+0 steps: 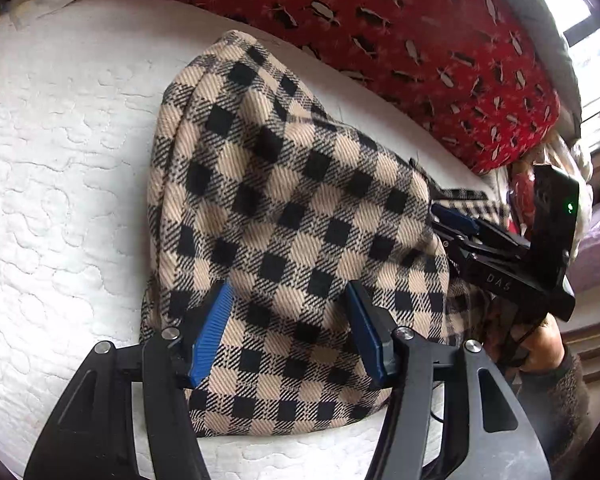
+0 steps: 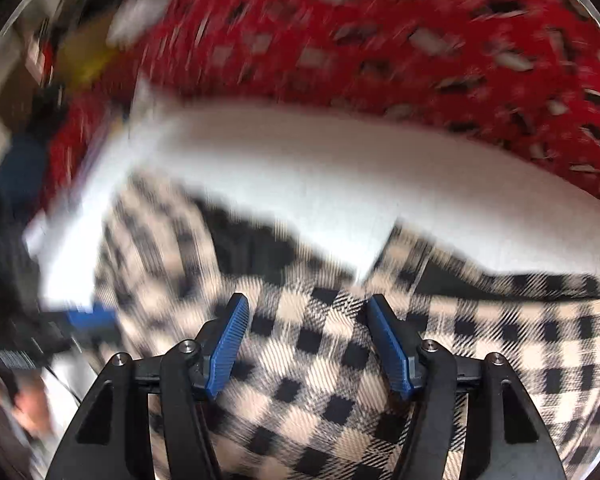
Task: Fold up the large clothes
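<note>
1. A checked garment (image 1: pixel 284 216), beige and black, lies folded into a thick bundle on a white quilted mattress (image 1: pixel 60 152).
2. Behind the garment, along the far edge of the mattress, there is a red blanket (image 1: pixel 420 40) with a pattern of small black and white figures.
3. The left gripper (image 1: pixel 290 292) hangs over the near part of the garment. Its two blue pads (image 1: pixel 214 328) stand apart, with checked cloth seen between and below them. The pads do not press on the cloth.
4. In the left wrist view, the right gripper (image 1: pixel 456 216) is at the right side of the bundle, and its blue fingertip is at the edge of the cloth there. A hand (image 1: pixel 544 344) with a dark sleeve holds it from below. A small green light shines on its black body.
5. The right wrist view is strongly blurred. The right gripper (image 2: pixel 308 304) also has its jaws apart, above a flat part of the checked garment (image 2: pixel 340 360). Nothing is clamped between them.
6. In the same view, the white mattress (image 2: pixel 300 168) and the red blanket (image 2: pixel 380 40) lie beyond the garment.
7. At the left edge of that view a blue pad of the left gripper (image 2: pixel 92 318) shows, but too blurred to tell more.
</note>
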Demonstrator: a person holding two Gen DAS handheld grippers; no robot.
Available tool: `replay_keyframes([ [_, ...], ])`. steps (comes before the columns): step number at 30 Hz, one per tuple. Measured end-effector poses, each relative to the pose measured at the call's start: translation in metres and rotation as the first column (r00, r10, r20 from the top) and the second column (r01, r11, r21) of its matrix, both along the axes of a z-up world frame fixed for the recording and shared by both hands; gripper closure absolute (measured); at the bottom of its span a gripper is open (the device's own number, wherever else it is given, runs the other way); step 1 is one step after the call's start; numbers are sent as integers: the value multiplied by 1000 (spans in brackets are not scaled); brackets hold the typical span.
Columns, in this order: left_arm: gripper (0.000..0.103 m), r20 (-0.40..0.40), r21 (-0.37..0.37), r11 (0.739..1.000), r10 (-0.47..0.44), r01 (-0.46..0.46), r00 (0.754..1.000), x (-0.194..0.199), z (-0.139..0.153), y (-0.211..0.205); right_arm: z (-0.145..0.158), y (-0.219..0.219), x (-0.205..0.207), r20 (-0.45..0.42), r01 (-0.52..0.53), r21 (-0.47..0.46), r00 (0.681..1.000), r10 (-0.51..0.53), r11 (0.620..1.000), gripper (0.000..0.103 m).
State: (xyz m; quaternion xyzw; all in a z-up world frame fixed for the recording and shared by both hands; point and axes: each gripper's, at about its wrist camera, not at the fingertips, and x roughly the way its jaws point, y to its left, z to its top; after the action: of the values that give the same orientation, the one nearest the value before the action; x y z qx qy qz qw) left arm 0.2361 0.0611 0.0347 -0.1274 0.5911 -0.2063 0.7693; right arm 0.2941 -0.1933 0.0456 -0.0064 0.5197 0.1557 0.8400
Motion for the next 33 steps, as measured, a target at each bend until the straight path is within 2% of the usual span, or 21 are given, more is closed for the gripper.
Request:
replay_keyframes([
  [2, 46, -3, 11, 1000, -3, 3, 1000, -1, 2, -1, 6, 1, -6, 53, -21, -15, 998, 22, 1000, 67],
  [3, 46, -5, 14, 1000, 0, 0, 1000, -1, 4, -1, 11, 0, -6, 73, -14, -15, 997, 15, 1000, 103],
  [6, 46, 45, -10, 1000, 22, -21, 999, 0, 21, -1, 32, -18, -3, 146, 63, 51, 987, -70, 997, 102],
  [8, 46, 72, -20, 998, 53, -52, 996, 6, 32, -4, 33, -29, 5, 136, 105, 91, 984, -117, 990, 102],
  [10, 46, 55, 10, 997, 81, -81, 995, 15, 28, -9, 14, -38, 15, 47, 157, 78, 986, -161, 984, 101],
  [12, 46, 7, 78, 993, 90, -90, 996, 27, 11, -16, -4, -44, 15, -31, 196, 65, 980, -195, 978, 100],
  [14, 46, -1, 84, 992, 99, -99, 995, 30, 12, -17, 9, -66, 2, 7, 255, 201, 965, -262, 946, 93],
  [17, 46, 25, 18, 995, 98, -98, 995, 21, 30, -19, 31, -114, -35, 23, 363, 359, 917, -397, 860, 82],
  [18, 46, 27, -15, 996, 94, -93, 995, 18, 35, -22, 37, -131, -51, 45, 393, 387, 896, -442, 834, 75],
  [20, 46, 35, -69, 995, 76, -73, 997, 10, 42, -34, 41, -159, -83, 84, 426, 428, 859, -505, 797, 70],
  [21, 46, 45, -63, 996, 67, -64, 997, 8, 41, -42, 39, -170, -97, 93, 439, 430, 848, -522, 789, 68],
  [22, 44, 56, -14, 998, 56, -56, 997, 7, 36, -55, 29, -179, -106, 92, 472, 386, 835, -542, 793, 63],
  [23, 44, 57, 45, 998, 42, -45, 997, 8, 29, -65, 12, -184, -110, 64, 519, 284, 829, -556, 806, 61],
  [24, 44, 50, 130, 991, 13, -20, 999, 10, 17, -75, -5, -190, -112, -1, 529, 234, 839, -544, 816, 61],
  [25, 44, 43, 172, 985, -2, -6, 999, 11, 11, -81, -14, -200, -117, -49, 534, 252, 840, -540, 807, 63],
  [26, 44, 56, 198, 980, -6, -6, 998, 9, 10, -84, -10, -208, -127, -40, 548, 300, 825, -563, 781, 65],
  [29, 44, 38, 161, 986, 26, -32, 999, 3, 21, -81, 15, -230, -159, 15, 581, 390, 772, -635, 715, 61],
  [30, 44, 22, 128, 991, 40, -42, 999, 1, 24, -80, 19, -236, -169, 40, 595, 392, 751, -659, 702, 53],
  [31, 44, 19, 114, 992, 47, -49, 999, -1, 25, -79, 18, -239, -176, 49, 612, 378, 736, -675, 695, 38],
  [32, 44, 21, 104, 993, 53, -55, 998, -5, 28, -80, 13, -240, -180, 35, 629, 359, 729, -684, 689, 34],
  [33, 44, 27, 104, 993, 55, -57, 998, -10, 30, -82, 3, -238, -175, -8, 629, 356, 741, -671, 691, 34],
])
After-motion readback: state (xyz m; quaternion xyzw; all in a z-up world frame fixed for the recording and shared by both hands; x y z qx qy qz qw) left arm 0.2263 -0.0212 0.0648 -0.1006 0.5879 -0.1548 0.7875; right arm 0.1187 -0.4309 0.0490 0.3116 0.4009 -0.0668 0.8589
